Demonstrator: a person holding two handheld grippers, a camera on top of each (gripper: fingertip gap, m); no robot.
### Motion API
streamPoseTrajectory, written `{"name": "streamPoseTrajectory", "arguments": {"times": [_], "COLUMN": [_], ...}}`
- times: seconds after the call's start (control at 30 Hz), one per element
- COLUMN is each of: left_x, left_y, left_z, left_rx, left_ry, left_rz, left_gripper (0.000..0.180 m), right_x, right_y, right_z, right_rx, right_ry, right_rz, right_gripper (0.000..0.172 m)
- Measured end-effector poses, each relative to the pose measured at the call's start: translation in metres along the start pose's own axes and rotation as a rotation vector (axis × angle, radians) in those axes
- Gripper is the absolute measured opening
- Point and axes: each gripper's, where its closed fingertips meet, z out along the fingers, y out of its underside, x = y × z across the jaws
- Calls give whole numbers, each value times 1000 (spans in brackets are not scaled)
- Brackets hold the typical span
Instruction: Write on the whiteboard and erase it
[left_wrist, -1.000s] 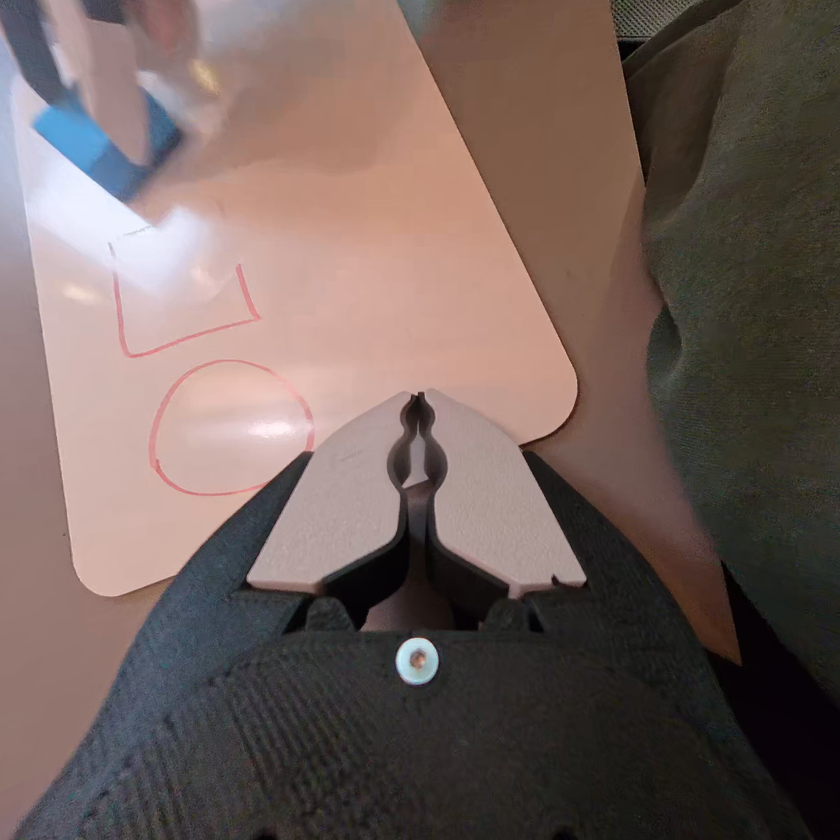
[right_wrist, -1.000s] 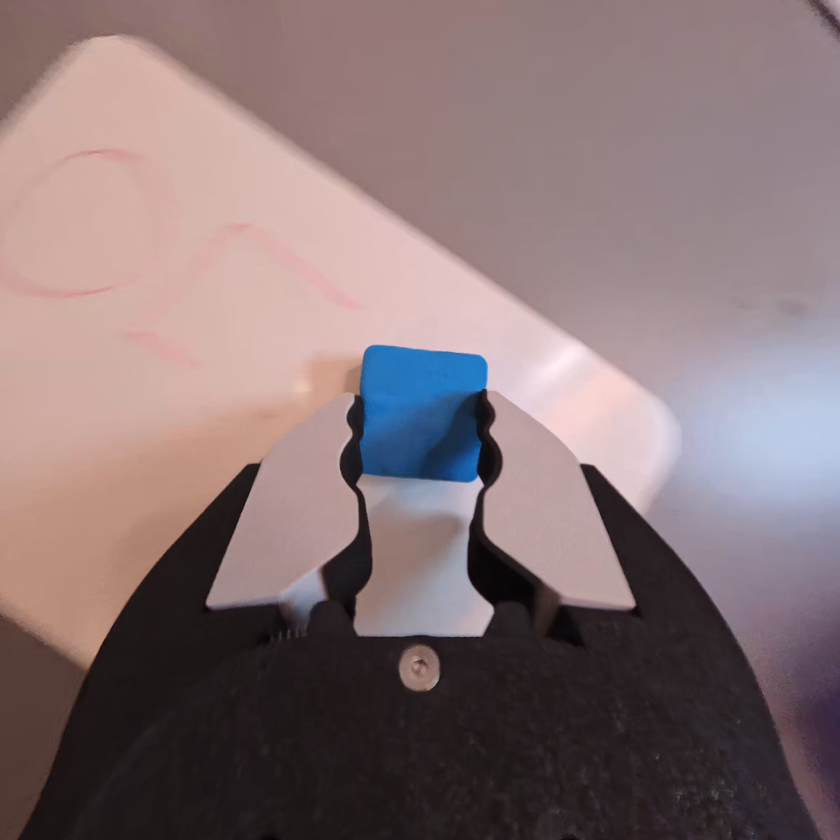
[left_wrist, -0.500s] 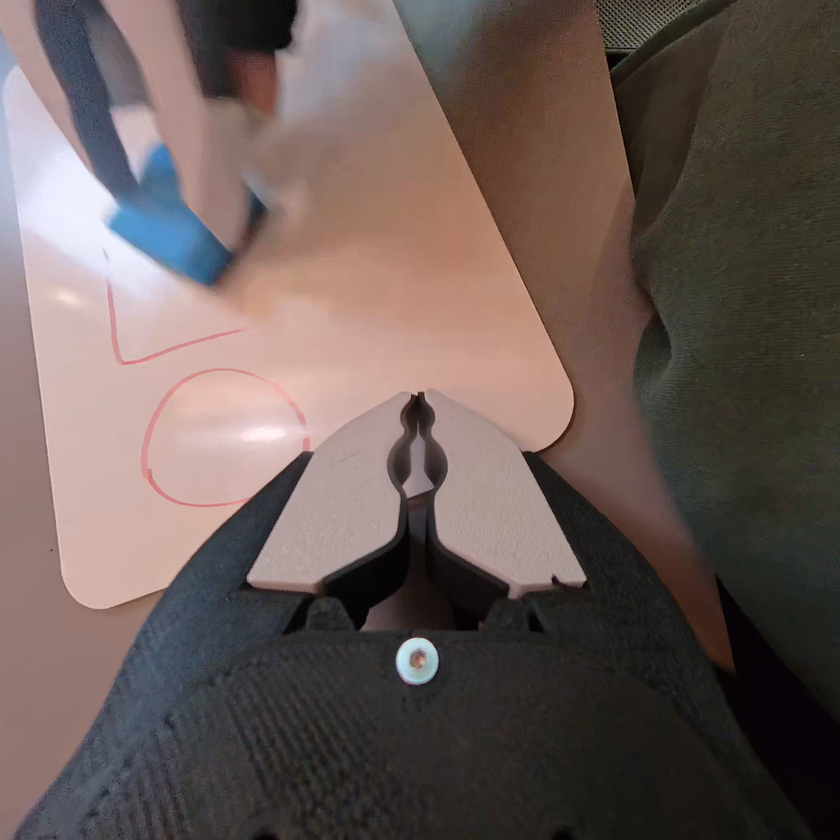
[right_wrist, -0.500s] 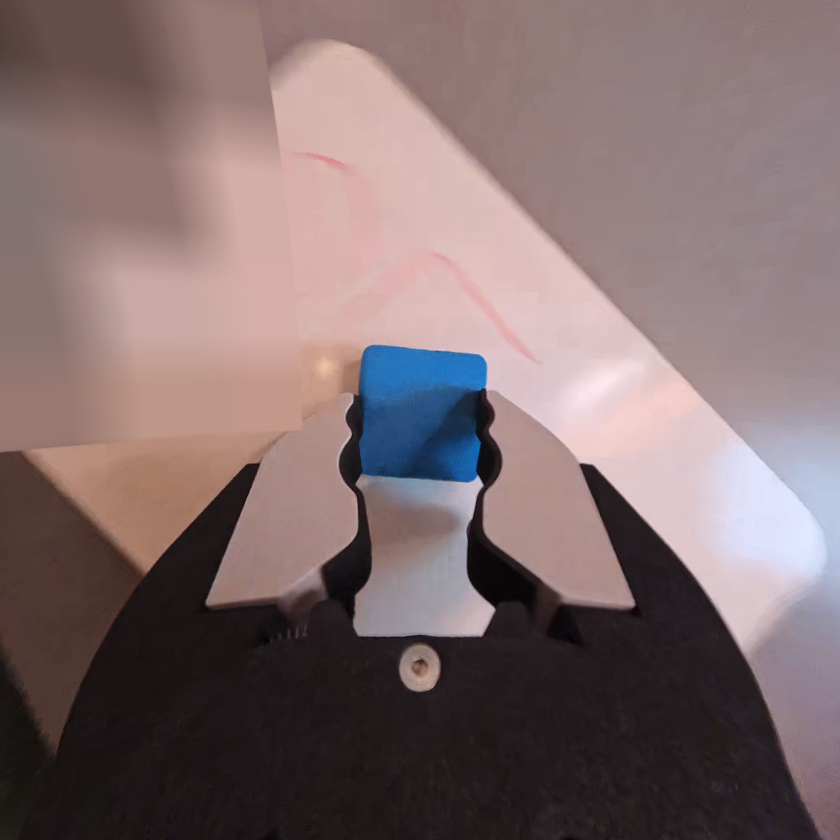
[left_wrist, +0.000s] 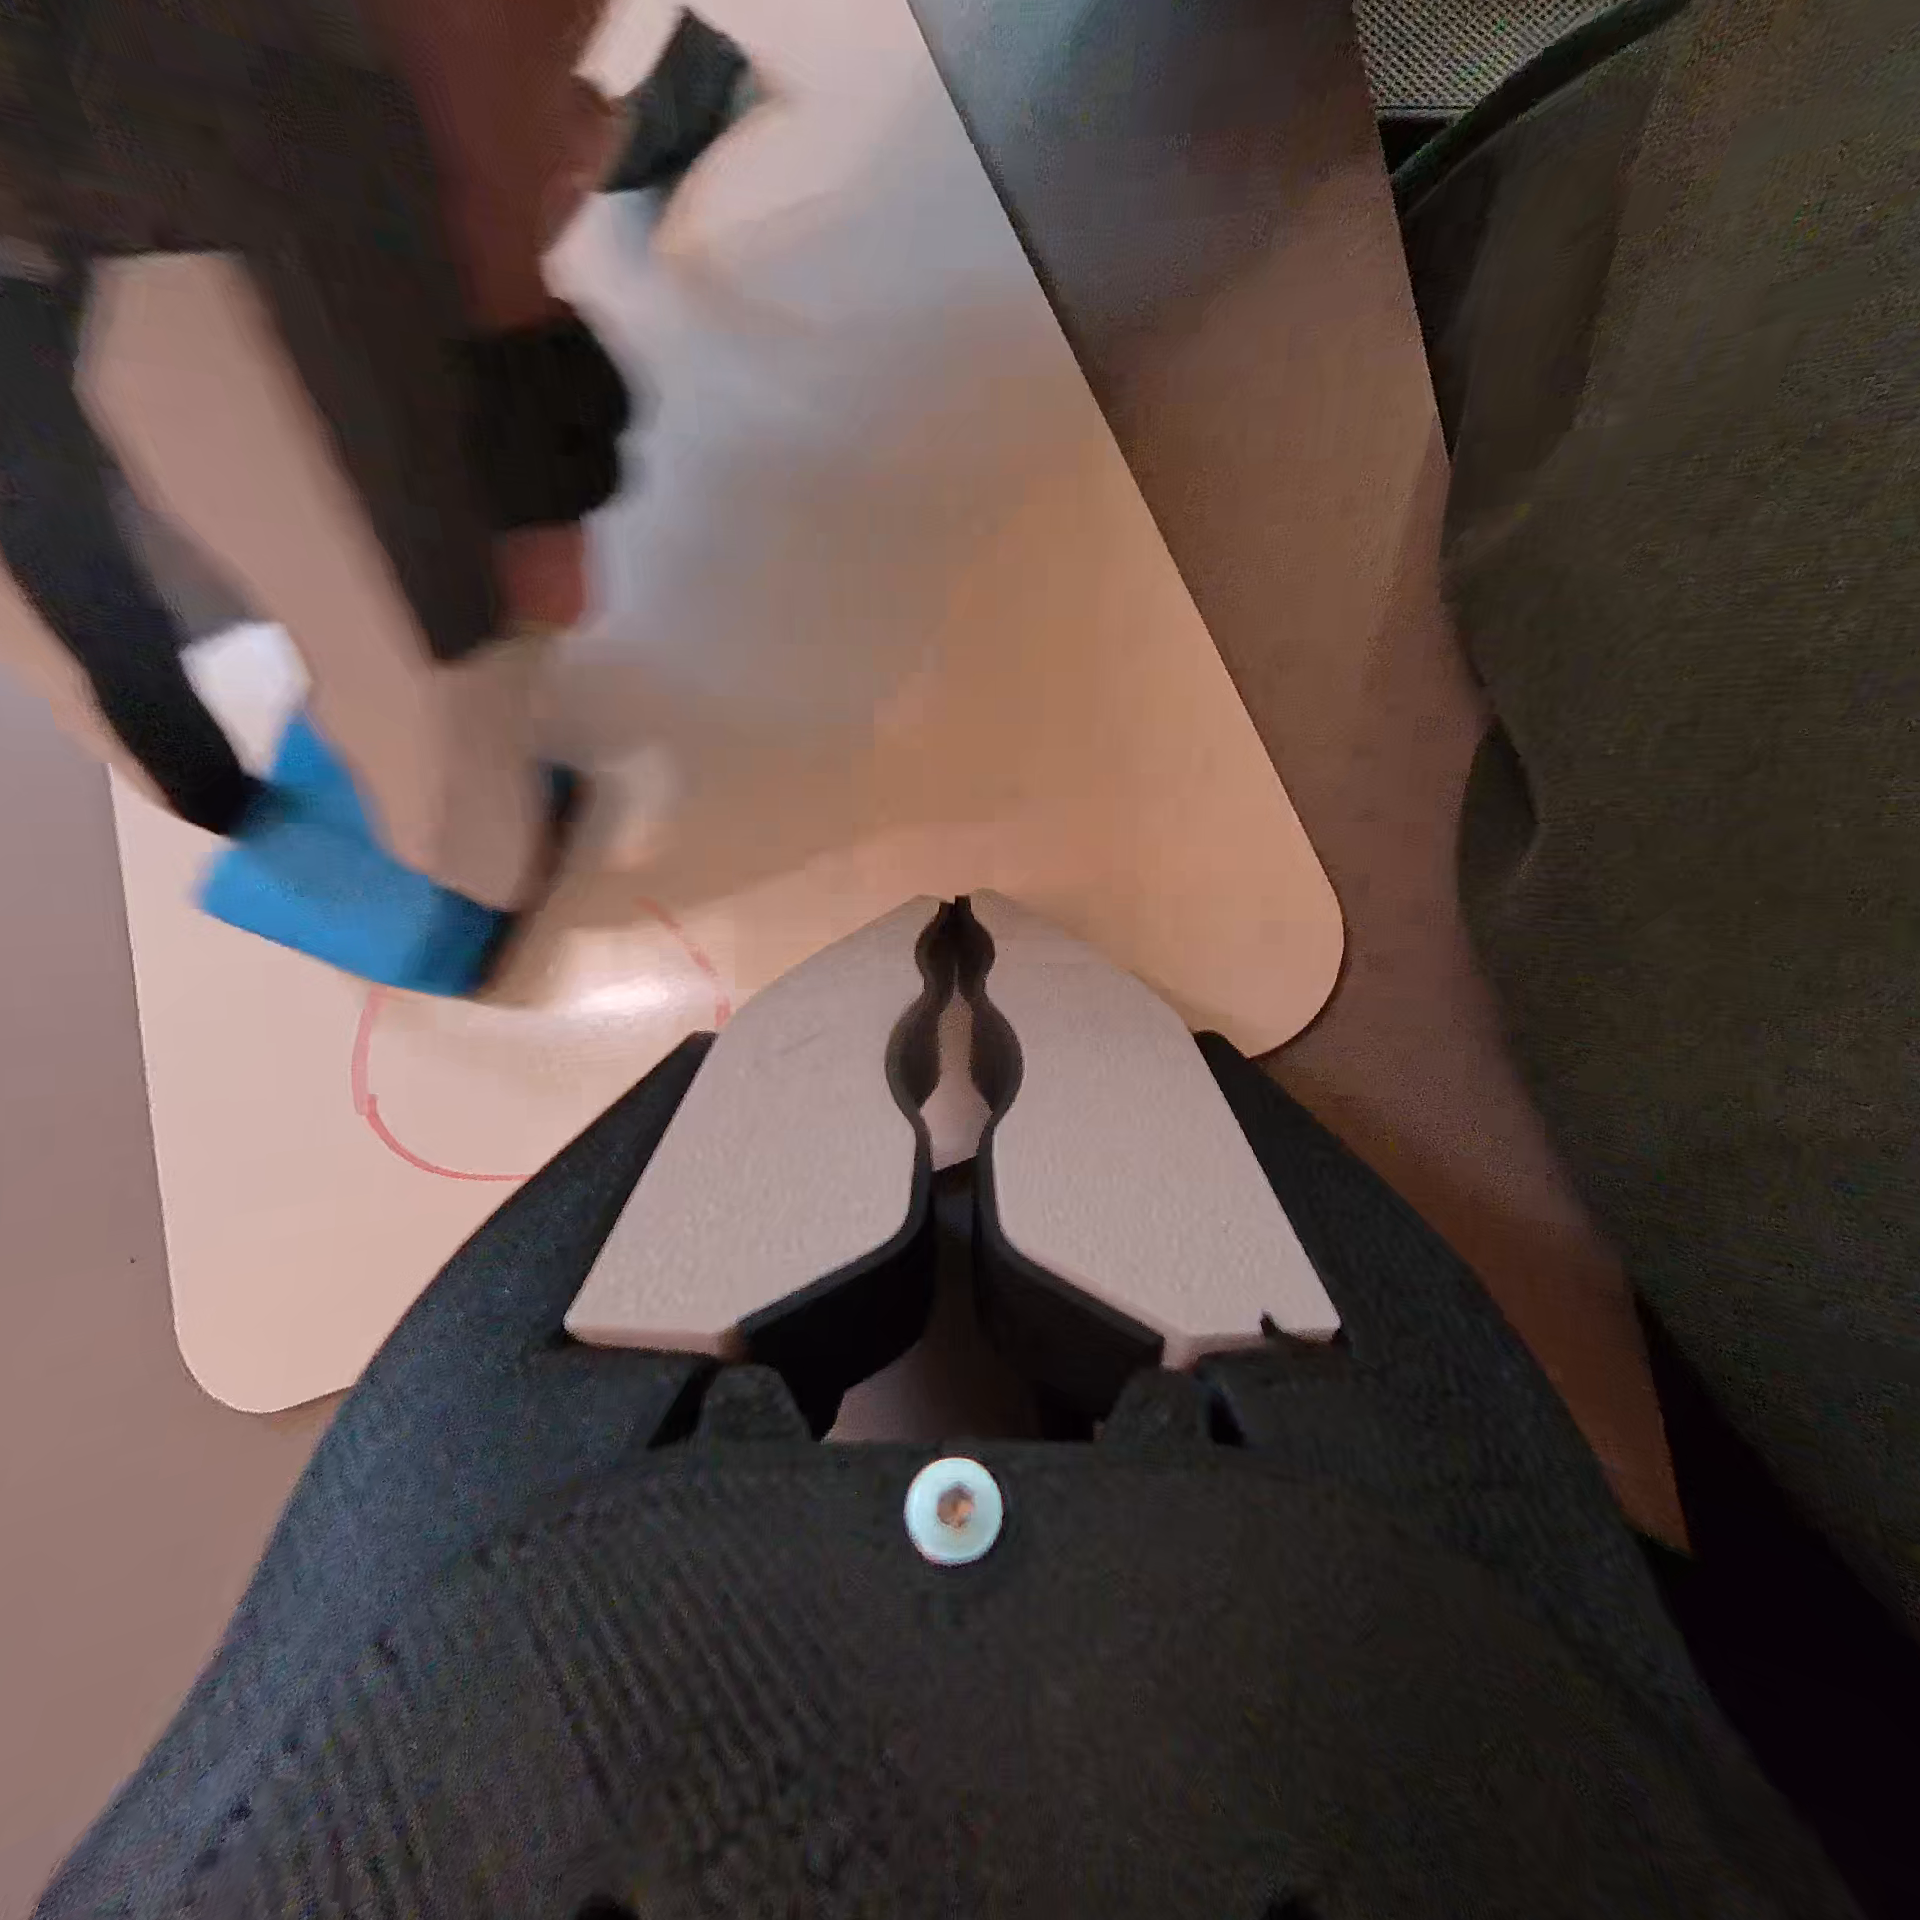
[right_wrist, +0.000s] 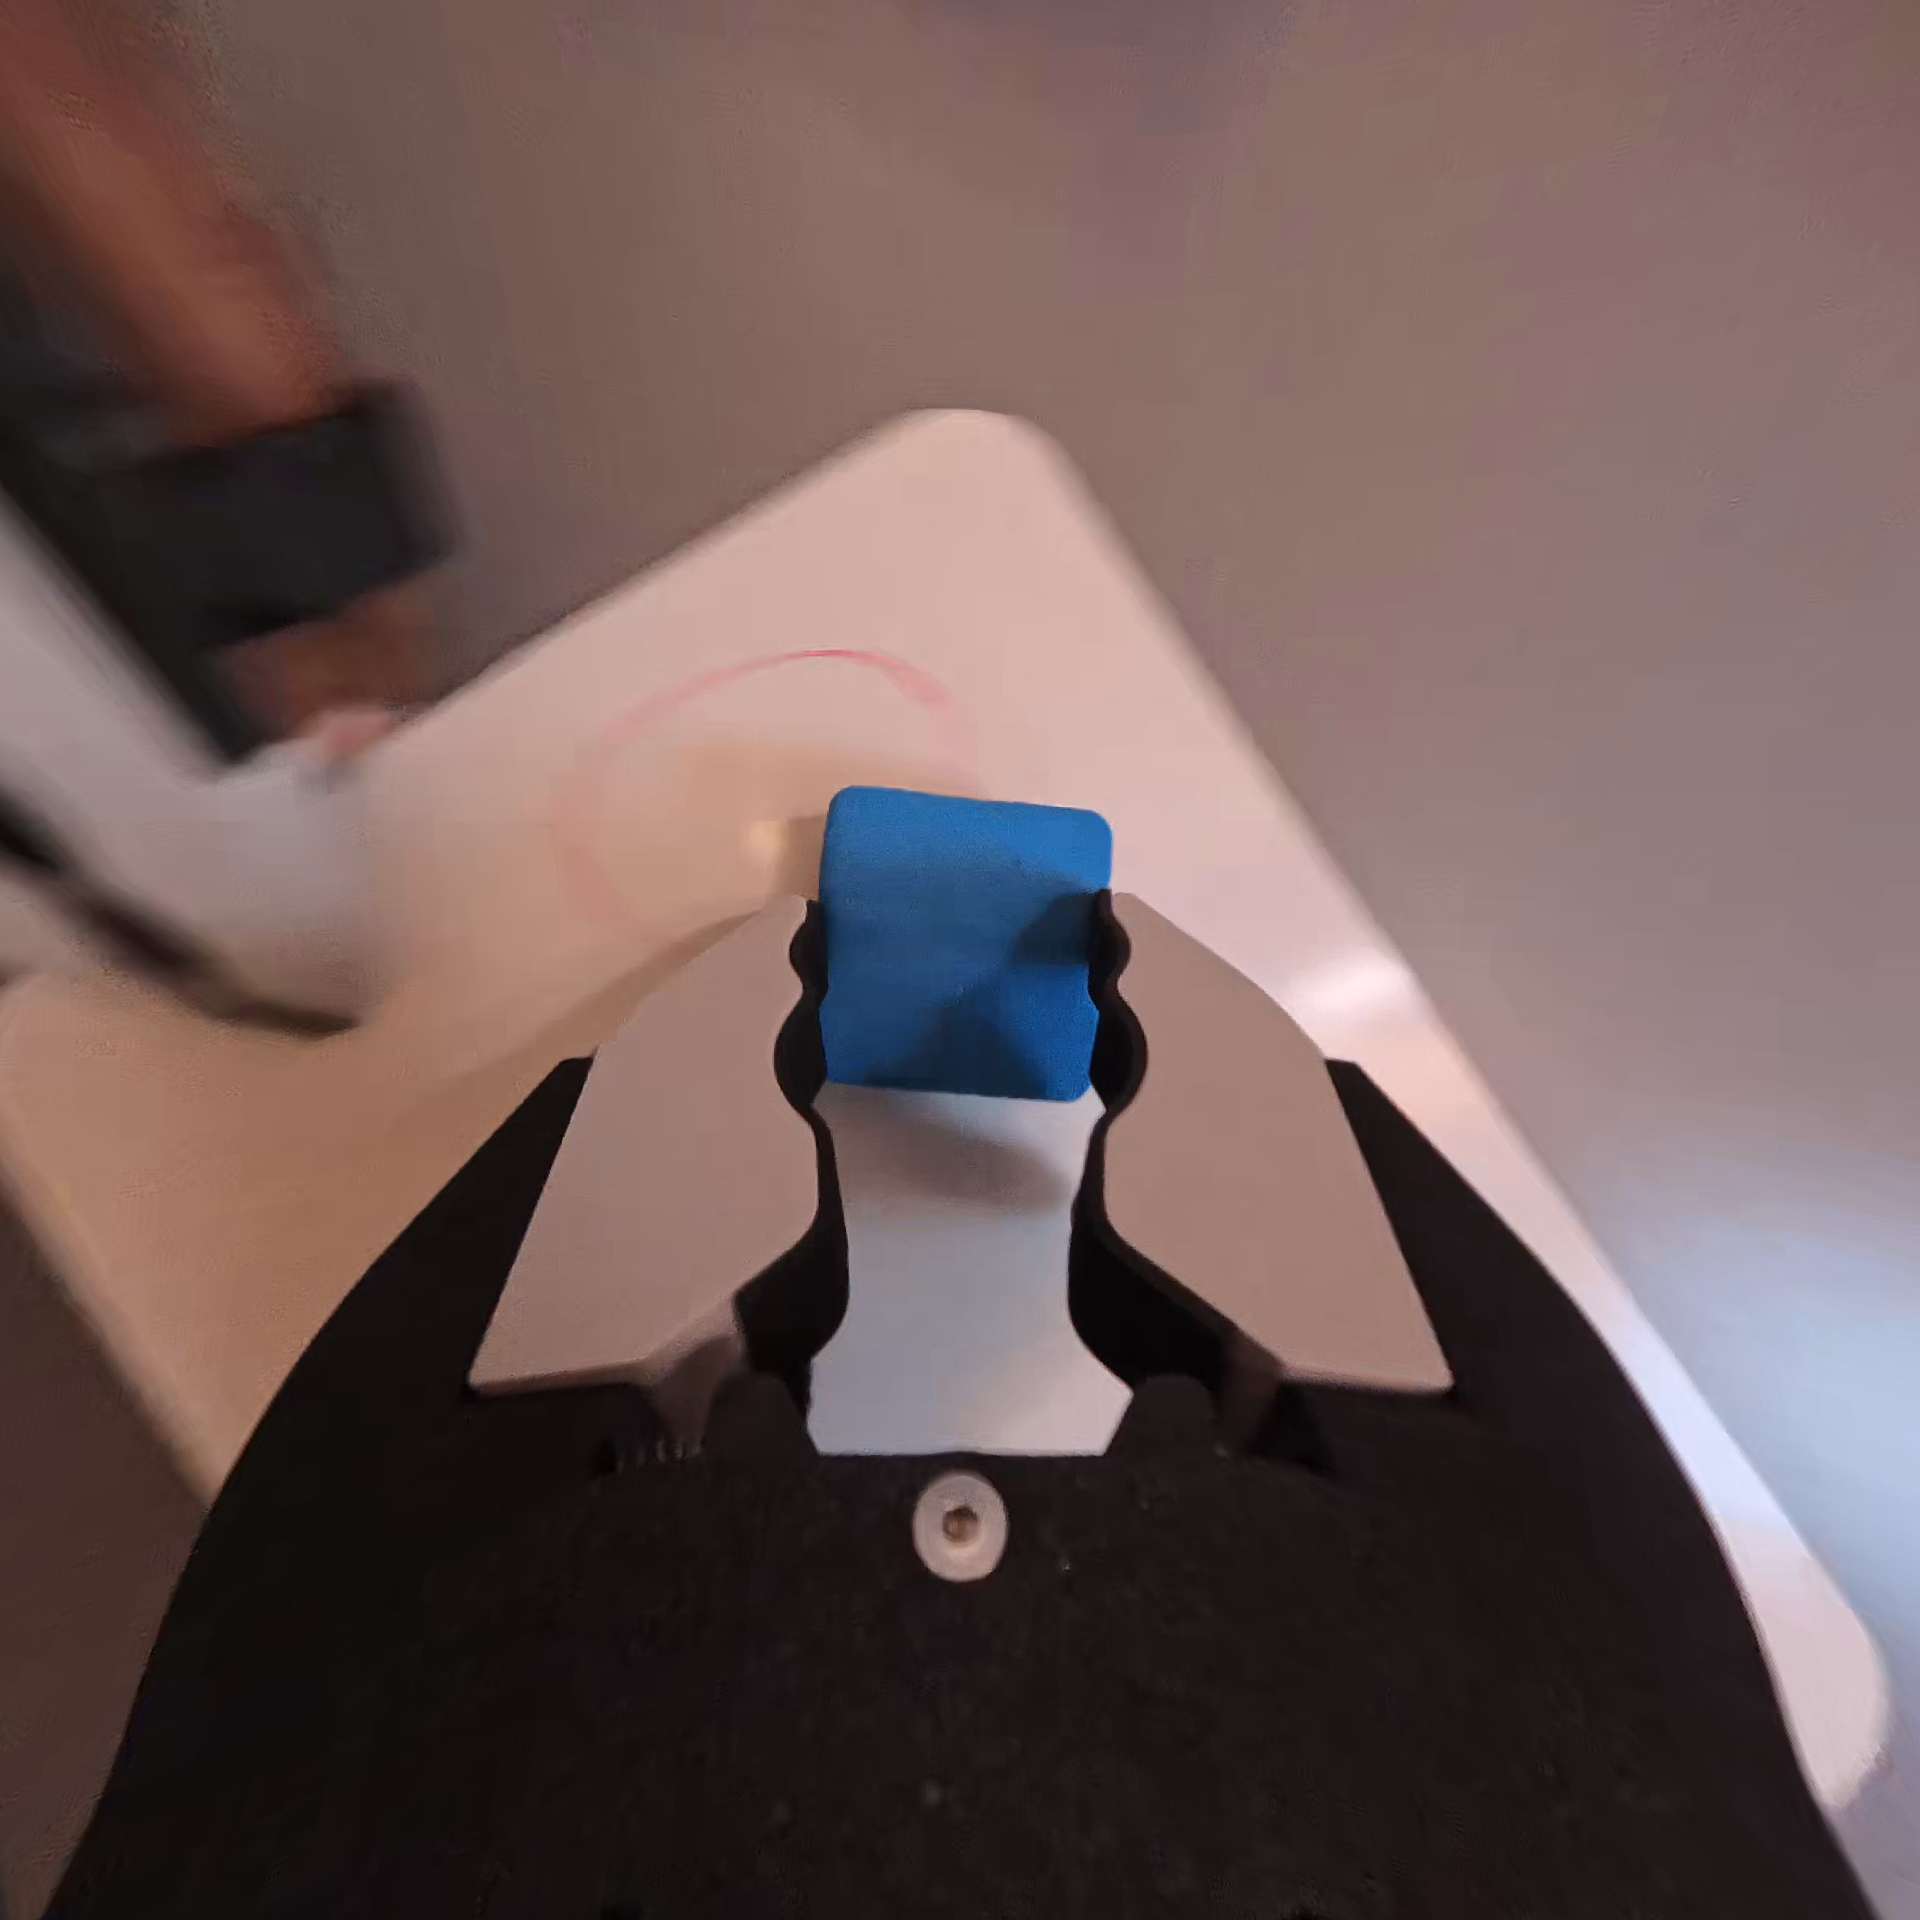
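Brown and smooth, the tabletop (left_wrist: 62, 1455) carries a white rounded-corner whiteboard (left_wrist: 935, 623) lying flat. From the left wrist view, we hold our left gripper (left_wrist: 957, 906) low over the near edge of the board, close to its near right corner, with its two pale fingers brought together so the tips meet on nothing. Beyond them, toward the near left part of the board, our right gripper (left_wrist: 343, 883) comes down blurred, carrying a blue foam block eraser (left_wrist: 332, 894) whose underside meets the board surface. Just under the eraser we see what is left of a thin red drawn circle (left_wrist: 374, 1101), an arc curving along its left and lower side, with a short piece near our left fingertips. A dark olive fabric garment (left_wrist: 1683, 727) fills the right side of this view, off the table's right edge.

From the right wrist view, our right gripper (right_wrist: 957, 914) has its jaws held partly open around the blue eraser (right_wrist: 961, 935), and both dark ribbed pads press on its sides. The eraser's front half sticks out past the fingertips. Ahead of it on the whiteboard (right_wrist: 1195, 727) we see the faint red circle (right_wrist: 727, 696), smeared by blur, near the board's far corner. Our left gripper shows only as a blurred shape at the left edge.
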Motion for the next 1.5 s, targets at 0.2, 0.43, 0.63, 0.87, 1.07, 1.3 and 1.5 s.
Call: {"name": "streamPoseTrajectory", "arguments": {"times": [0.2,0.43,0.63,0.87,1.07,1.3,1.5], "left_x": [-2,0,2,12,14,9,9], "left_y": [-1,-2,-2,2,-1,0,-3], "left_z": [1,0,0,-6,-5,-5,-2], "left_rx": [0,-15,-15,-37,-17,-17,-22], "left_ry": [-14,-32,13,36,86,71,31], "left_rz": [12,28,16,22,-3,-8,13], "left_gripper": [0,0,1,1,0,1,1], "right_x": [41,33,-50,14,-55,-43,50], "right_y": [34,-4,3,-18,-37,-12,-3], "right_z": [-24,4,-7,11,20,2,0], "right_rx": [-38,18,-12,-12,57,-7,-40], "right_ry": [102,53,-143,-72,-243,-194,39], "right_rz": [135,58,-152,-84,-233,-222,10], "right_gripper": [49,49,49,49,49,49,49]}}
